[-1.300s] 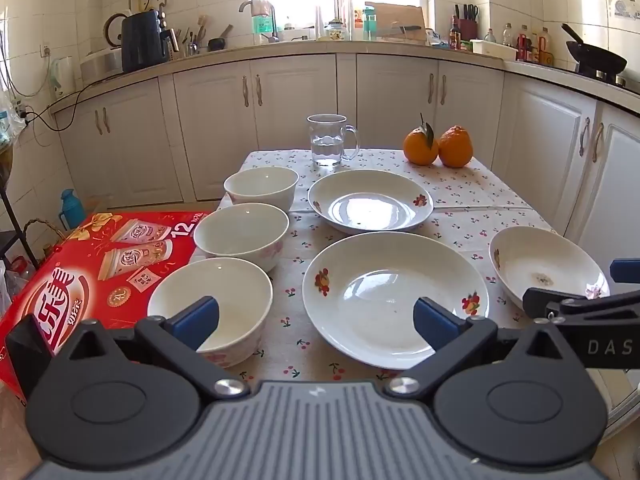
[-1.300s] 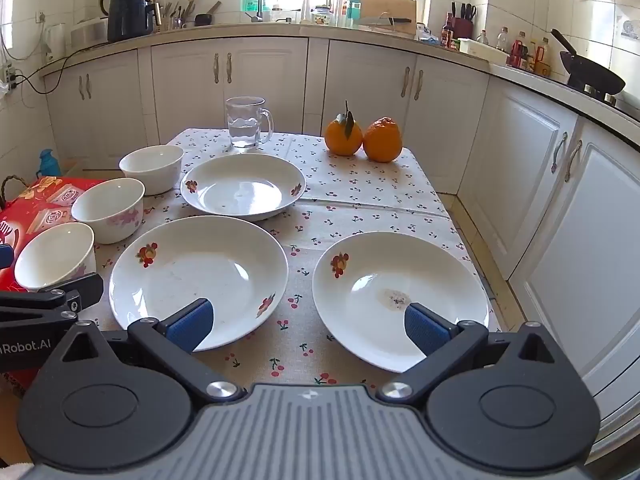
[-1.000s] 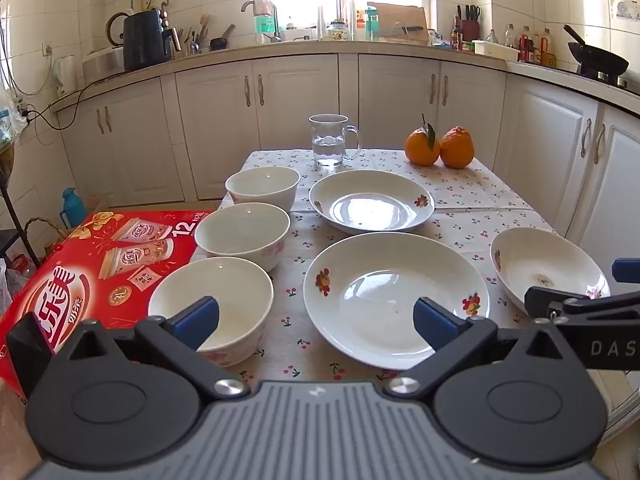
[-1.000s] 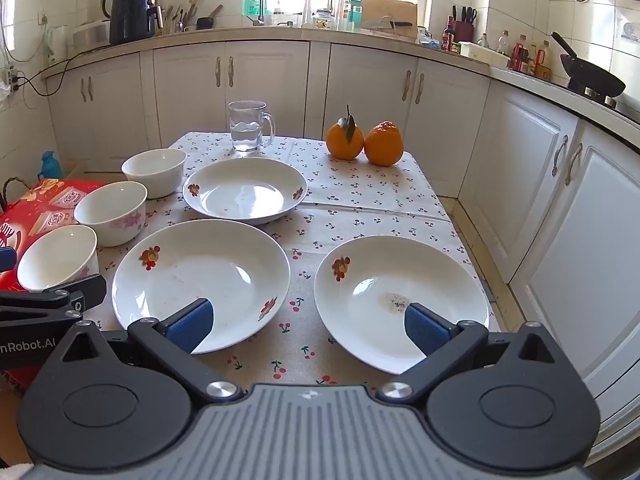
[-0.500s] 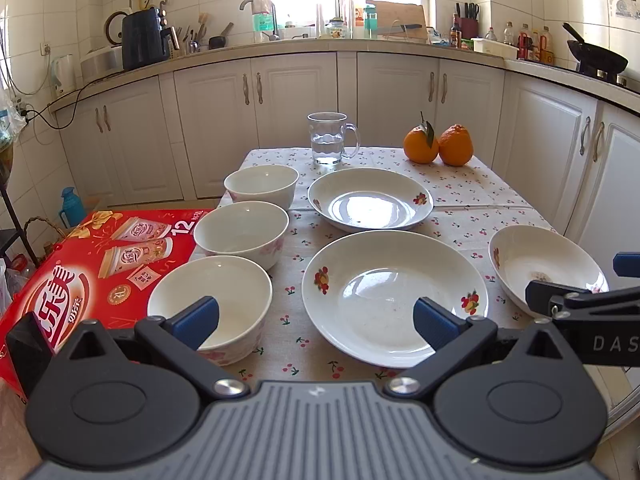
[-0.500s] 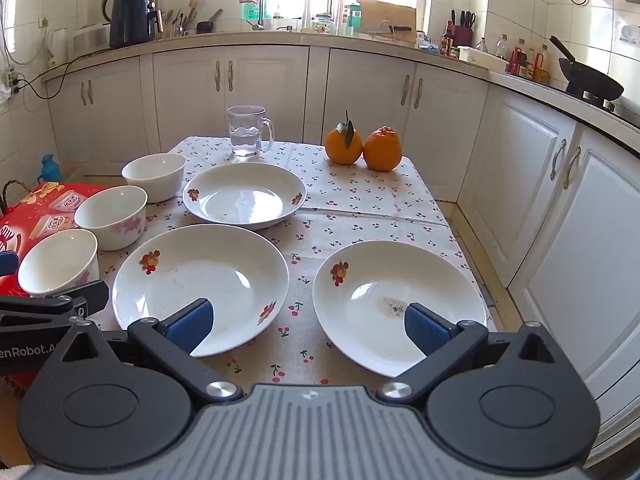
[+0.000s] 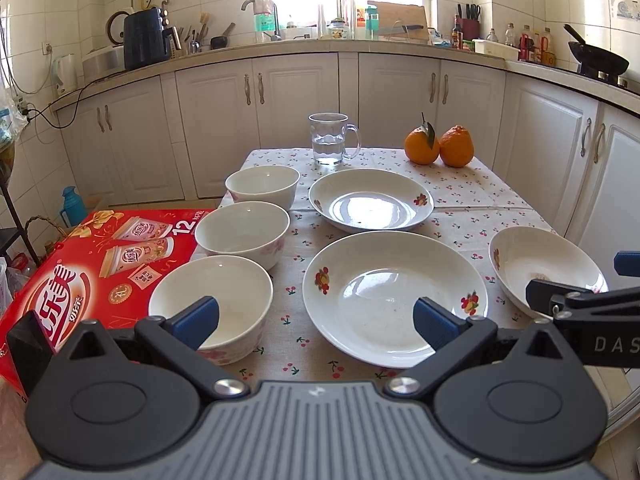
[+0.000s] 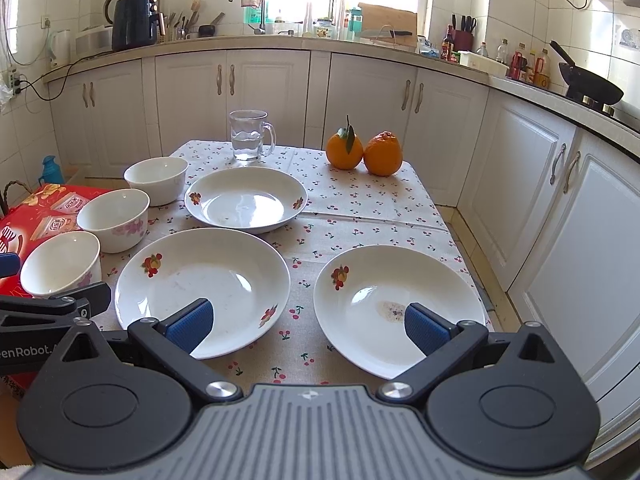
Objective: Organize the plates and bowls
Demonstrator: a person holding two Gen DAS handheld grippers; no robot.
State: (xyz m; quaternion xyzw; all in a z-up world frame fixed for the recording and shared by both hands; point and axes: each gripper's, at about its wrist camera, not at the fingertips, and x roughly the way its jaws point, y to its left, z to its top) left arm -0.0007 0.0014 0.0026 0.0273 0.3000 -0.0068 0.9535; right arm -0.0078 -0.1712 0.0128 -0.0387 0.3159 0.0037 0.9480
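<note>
Almost nothing has changed over the last second or so — both views sit a touch differently on the scene, nothing on the counter point(image 8: 360, 200) has shifted, so the sorting has not begun. My left tongs point(image 7: 316, 318) hang released and empty above the near edge, their blue pads straddling the gap between the nearest bowl point(image 7: 210, 306) and the large plate point(image 7: 394, 294). My right tongs point(image 8: 308, 326) are likewise spread wide, gripping nothing, low over the gap between the large plate point(image 8: 202, 286) and the soiled plate point(image 8: 400, 304) at the right edge. Three bowls run in a line down the left side: nearest, middle bowl point(image 7: 242, 232), far bowl point(image 7: 262, 184), each apart from the next. The far plate point(image 7: 370, 200) lies behind the large one. A glass mug point(image 7: 330, 138) and two oranges point(image 7: 438, 146) stand at the back, a red carton point(image 7: 80, 264) just beside the bowls. Compared with earlier, the right view has lifted slightly — more cloth shows before the plates. My judgement: I am still lining up; nesting the bowls and stacking the plates is all left to do.
</note>
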